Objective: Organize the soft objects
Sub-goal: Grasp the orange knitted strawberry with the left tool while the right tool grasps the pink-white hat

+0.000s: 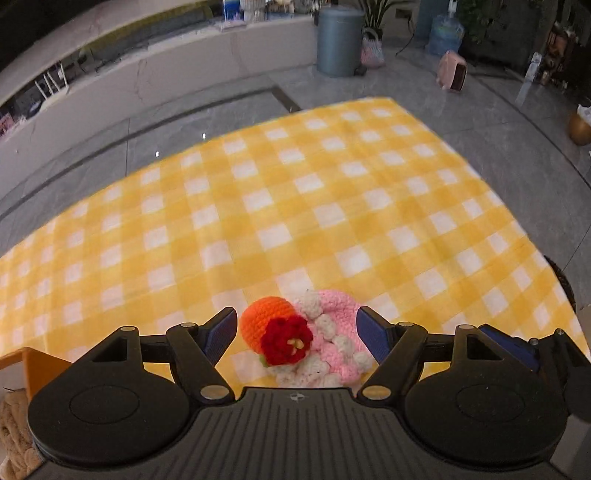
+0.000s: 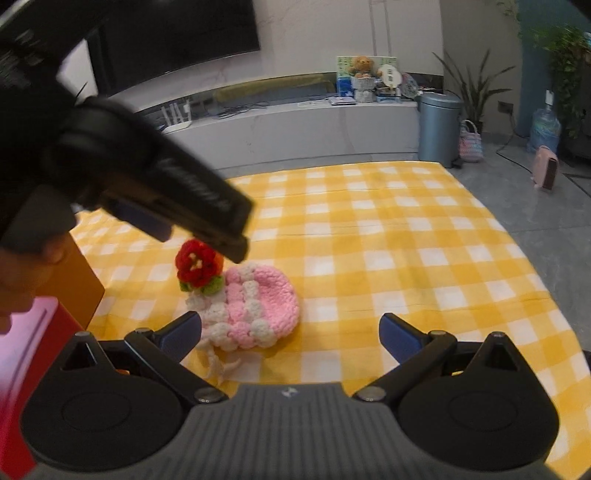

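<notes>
Blue-padded, the left gripper (image 1: 296, 330) hangs open directly over the crocheted cluster, low centre of its view: red flower (image 1: 287, 341) and orange ball (image 1: 264, 321) between its fingers, pink hat (image 1: 341, 332) spreading rightward. The right gripper (image 2: 290, 338), also open and empty, sits farther back with the hat lying toward its left finger.

A home living room is showing here. A large dark TV (image 2: 177, 33) is hanging on a pale wall above a long low white media ledge (image 2: 295, 122), which is carrying a teddy bear (image 2: 360, 66), boxes and cables. Glossy grey floor tiles (image 1: 498, 122) are reflecting light. A grey pedal bin (image 2: 439, 125) is standing beside a potted plant (image 2: 476, 88), with a water jug (image 2: 545, 129), a crocheted bag (image 2: 470, 142) and a small pink heater (image 2: 546, 173) nearby. A yellow checked cloth (image 1: 295, 206) is lying spread out in the middle.
</notes>
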Demonstrator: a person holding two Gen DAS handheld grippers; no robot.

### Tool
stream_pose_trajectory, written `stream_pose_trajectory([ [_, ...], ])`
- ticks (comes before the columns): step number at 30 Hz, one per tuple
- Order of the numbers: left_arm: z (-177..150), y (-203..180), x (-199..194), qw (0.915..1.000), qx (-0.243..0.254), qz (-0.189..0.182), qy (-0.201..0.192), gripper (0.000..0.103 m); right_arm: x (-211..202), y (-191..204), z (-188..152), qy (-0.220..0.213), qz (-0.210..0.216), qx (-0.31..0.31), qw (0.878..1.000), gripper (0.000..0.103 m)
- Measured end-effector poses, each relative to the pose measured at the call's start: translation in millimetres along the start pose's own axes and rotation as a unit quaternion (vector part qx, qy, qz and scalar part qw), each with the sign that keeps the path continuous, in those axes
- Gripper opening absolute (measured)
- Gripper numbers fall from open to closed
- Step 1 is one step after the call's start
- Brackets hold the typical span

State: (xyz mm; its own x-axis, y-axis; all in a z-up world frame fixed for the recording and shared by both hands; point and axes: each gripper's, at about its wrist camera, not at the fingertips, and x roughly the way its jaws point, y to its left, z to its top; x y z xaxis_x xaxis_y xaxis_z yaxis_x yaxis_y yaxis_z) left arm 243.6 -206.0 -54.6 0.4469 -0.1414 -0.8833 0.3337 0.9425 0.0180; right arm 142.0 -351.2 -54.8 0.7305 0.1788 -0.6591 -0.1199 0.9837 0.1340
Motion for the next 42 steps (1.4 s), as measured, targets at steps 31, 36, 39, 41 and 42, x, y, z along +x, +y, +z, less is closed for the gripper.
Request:
stream_pose_trajectory([
  [31,-13,29,5,0.9908,-0.100,-0.053,-0.074,0.047,83,43,-7,0.032,0.013,-0.096,0.995,0.100],
  [36,-14,24,5,0.9920,-0.088,-0.049,-0.077,0.047,77,44,-5,0.039,0.007,-0.099,0.994,0.075],
  [39,-16,26,3,0.9908,-0.099,-0.041,-0.083,0.047,74,47,-5,0.039,0.003,-0.116,0.992,0.065],
  [41,-16,27,3,0.9904,-0.101,-0.043,-0.083,0.047,71,46,-5,0.047,-0.005,-0.120,0.992,0.064],
  [42,-16,27,3,0.9906,-0.100,-0.042,-0.084,0.047,70,44,-4,0.053,-0.006,-0.114,0.992,0.063],
])
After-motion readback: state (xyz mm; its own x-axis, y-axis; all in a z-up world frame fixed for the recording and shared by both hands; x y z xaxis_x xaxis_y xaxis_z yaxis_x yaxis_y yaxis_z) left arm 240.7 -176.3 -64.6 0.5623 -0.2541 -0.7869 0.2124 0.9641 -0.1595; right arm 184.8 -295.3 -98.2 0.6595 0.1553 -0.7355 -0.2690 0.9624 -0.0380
